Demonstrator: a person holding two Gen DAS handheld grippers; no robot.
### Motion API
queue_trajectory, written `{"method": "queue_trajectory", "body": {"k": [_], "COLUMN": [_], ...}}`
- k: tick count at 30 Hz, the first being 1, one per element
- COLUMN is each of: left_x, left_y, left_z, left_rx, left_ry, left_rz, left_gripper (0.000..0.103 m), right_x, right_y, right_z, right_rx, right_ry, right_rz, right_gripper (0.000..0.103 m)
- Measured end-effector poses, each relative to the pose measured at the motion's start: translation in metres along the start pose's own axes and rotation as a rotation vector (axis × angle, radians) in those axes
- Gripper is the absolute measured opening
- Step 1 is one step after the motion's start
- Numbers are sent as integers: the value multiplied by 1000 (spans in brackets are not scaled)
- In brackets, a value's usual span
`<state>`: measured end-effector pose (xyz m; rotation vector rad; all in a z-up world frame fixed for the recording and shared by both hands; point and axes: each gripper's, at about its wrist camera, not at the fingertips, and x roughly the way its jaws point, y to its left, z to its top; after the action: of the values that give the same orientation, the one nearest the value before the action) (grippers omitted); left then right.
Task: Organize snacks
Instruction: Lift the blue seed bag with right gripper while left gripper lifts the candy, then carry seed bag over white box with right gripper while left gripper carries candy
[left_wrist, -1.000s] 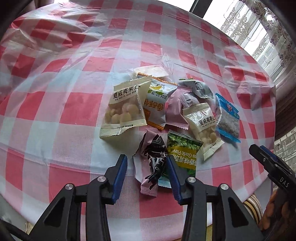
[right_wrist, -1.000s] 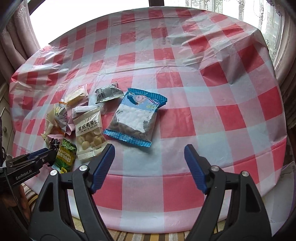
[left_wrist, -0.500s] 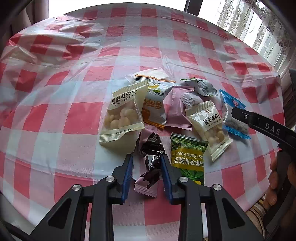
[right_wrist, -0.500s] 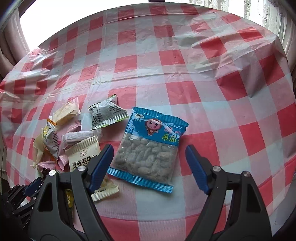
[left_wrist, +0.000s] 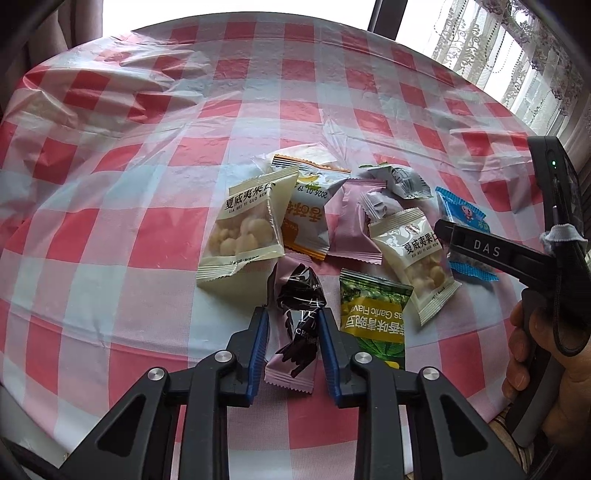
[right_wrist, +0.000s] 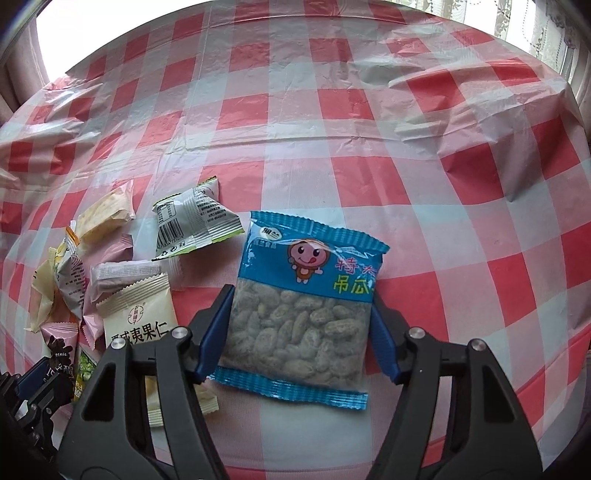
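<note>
Over the last second you narrowed your left gripper (left_wrist: 291, 332) from a wide gape until its jaws stood just beside both edges of the black-and-pink packet (left_wrist: 297, 325); whether they had actually pinched it I could not tell. Your right gripper (right_wrist: 301, 325) came forward from bare cloth, and its jaws, still well spread, now flanked the blue bag (right_wrist: 308, 302) at either edge without squeezing. I judged both pickups imminent, neither done. The blue bag lay flat on the worktop (right_wrist: 406, 155), clear-windowed, full of pale candied pieces. The packet lay crumpled, its crimped end towards you, the green pea packet (left_wrist: 373, 317) just right of the jaws.
</note>
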<state>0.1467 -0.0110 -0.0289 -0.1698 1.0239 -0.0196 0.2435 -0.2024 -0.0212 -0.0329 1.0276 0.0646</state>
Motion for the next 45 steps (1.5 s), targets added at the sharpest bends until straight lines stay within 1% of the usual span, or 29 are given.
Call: {"method": "queue_trajectory", "body": {"k": [8,11,19,26,32,38,45], "left_x": [-7,-9,-18,-42,-59,-72,-82], "left_y": [-5,-8,-10,-10,-17,-33,-69], "left_z": [-2,-3,-5,-10,-14,-18,-22], "left_rx": [14,24,34,18,30,66,133], "left_ry": [-31,-38,-63,-131,-159,-175,-167], "left_rz": [20,32,36,20,12,7,-50], "left_gripper": [26,21,20,20,20,20,20], "right_x": [-9,-15,-45,-79,-101,-118,-134], "right_y": [-4,-8,-19,-30,-41,-57,-85], "right_z": [-12,-17,-31,-53,-68,-83,-98], "right_rx": [-10,2,18,17,20,36,59], "right_ry": [5,11,-26,-64,-85,-99,-110], "right_rz": [40,60,78,86,88,87,65], "right_gripper": [62,61,61,61,61,61,61]}}
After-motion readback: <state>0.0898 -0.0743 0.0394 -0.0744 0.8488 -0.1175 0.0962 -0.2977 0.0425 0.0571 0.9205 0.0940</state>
